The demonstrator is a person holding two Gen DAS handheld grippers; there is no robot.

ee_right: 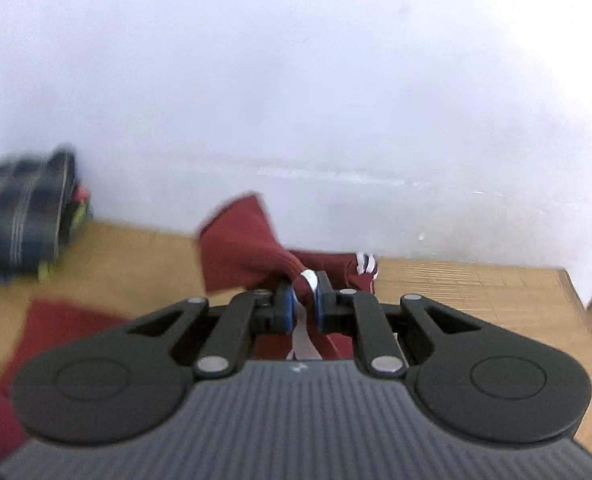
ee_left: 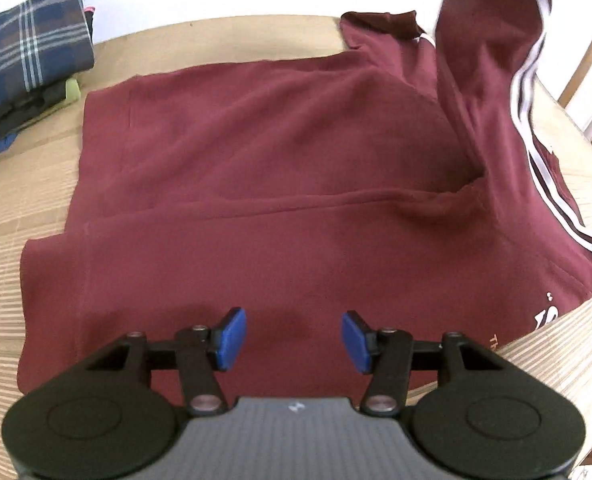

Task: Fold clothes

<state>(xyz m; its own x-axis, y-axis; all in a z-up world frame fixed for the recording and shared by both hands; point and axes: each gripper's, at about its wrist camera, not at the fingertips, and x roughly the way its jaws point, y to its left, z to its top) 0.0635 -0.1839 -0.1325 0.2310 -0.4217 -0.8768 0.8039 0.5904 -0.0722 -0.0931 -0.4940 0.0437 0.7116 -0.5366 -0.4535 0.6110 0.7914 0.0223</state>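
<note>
A maroon sweatshirt [ee_left: 279, 168] lies spread on the wooden table [ee_left: 23, 208], partly folded over itself. Its sleeve [ee_left: 492, 52], with white stripes down the side, is lifted high at the upper right. My left gripper [ee_left: 294, 338] hovers over the near part of the sweatshirt, open, with nothing between its blue pads [ee_left: 231, 338]. In the right wrist view my right gripper [ee_right: 304, 306] is shut on the sleeve [ee_right: 251, 252] near its striped cuff, and the ribbed end sticks up past the fingers. The sweatshirt's body [ee_right: 55, 320] shows below at the left.
A stack of folded clothes with a blue plaid item [ee_left: 27, 52] on top sits at the table's far left by the white wall [ee_right: 296, 80]. A wooden chair frame [ee_left: 588, 64] stands beyond the table's right edge. Bare wood [ee_right: 476, 292] lies right of the sweatshirt.
</note>
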